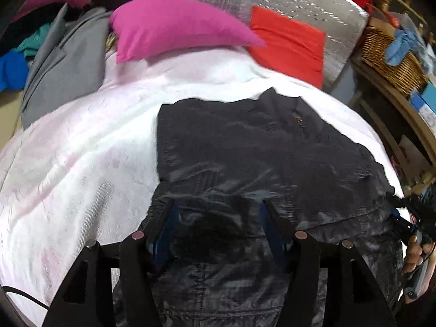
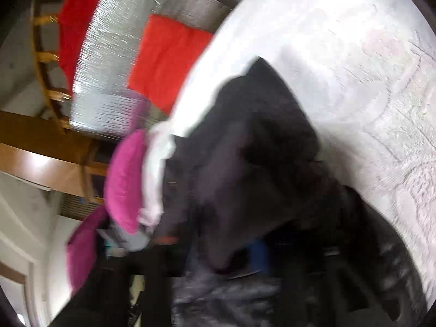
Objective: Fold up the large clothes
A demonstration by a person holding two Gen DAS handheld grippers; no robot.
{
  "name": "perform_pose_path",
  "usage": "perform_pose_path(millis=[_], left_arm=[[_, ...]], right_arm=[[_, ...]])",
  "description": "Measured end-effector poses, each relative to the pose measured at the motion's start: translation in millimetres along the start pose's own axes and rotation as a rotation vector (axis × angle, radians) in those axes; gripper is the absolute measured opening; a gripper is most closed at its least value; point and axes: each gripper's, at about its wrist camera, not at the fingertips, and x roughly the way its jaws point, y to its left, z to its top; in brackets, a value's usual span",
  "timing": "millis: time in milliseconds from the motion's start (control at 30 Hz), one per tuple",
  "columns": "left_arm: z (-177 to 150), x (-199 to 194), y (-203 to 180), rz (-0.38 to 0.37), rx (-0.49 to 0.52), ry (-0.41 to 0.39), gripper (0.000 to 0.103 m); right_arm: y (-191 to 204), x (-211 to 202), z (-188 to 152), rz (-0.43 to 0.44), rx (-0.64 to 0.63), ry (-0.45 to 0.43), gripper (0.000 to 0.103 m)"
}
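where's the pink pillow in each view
Left wrist: pink pillow at upper centre-left, on the far end of the white bedspread.
Right wrist: pink pillow at centre-left, tipped on end by the camera's roll.
Shared landmark: the red cushion against the silver panel.

The left tool (image 1: pixel 218 212) points steeply down, its two fingers spread apart with nothing pressed between the blue pads (image 1: pixel 166 231). The right tool (image 1: pixel 403 212) is rolled sideways, closed, held by a hand (image 1: pixel 417 259).
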Motion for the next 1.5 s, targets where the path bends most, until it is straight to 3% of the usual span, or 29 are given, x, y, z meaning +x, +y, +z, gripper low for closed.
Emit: perform_pose_path(millis=[100,233,300,433,600,833,900,967,1100,1167,1200,1300,1500], left_arm=[[1.8,7.9,7.5,0.027,-0.039,0.021,0.062],[4.6,-4.8,14.1,0.065,-0.05,-0.028,0.062],[6.4,-4.0,19.0,0.097,-0.061,-0.028,0.062],[3.5,9.6,22.8,0.133,-0.056,0.023,0.062],[4.9,3.5,11.1,0.129,-0.03,-0.02,0.062],[1.3,24.2,-6.7,0.173,0.045,0.015,0.062],[2.4,28.4,-8.1,0.178,0.053,0.018,0.062],[1.8,30.6,-8.0,0.176,0.052,0.012,0.054],[-1.2,33.3,-9.4,0.221,0.08,0.003,0.032],[-1.6,33.8,-8.1,0.229,0.082,0.001,0.029],[-1.6,33.9,-7.4,0.232,0.081,0.0,0.027],[-0.9,32.3,-4.5,0.244,0.069,-0.01,0.021],[3.1,20.7,9.1,0.208,0.003,-0.032,0.014]], right_arm=[[10.6,-6.6,-2.4,-0.008,-0.037,-0.051,0.014],[42.4,-39.4,-11.4,-0.017,-0.208,-0.16,0.014],[41.5,-44.9,-14.0,-0.037,-0.226,-0.139,0.014],[31.1,-28.5,-14.2,-0.184,-0.255,-0.034,0.015],[31.0,-35.4,-10.9,-0.128,-0.25,-0.029,0.016],[22.5,-21.9,-12.5,-0.138,-0.213,0.025,0.017],[19.6,-19.2,-11.1,-0.124,-0.184,0.032,0.024],[13.9,-18.3,-10.1,-0.093,-0.145,0.047,0.034],[12.0,-18.0,-10.8,-0.074,-0.136,0.037,0.036],[14.9,-15.4,-12.7,-0.078,-0.154,0.025,0.036],[17.4,-14.0,-14.1,-0.089,-0.173,0.024,0.035],[27.4,-13.5,-19.1,-0.134,-0.232,-0.008,0.021],[43.6,-22.2,-25.5,-0.097,-0.302,-0.045,0.018]])
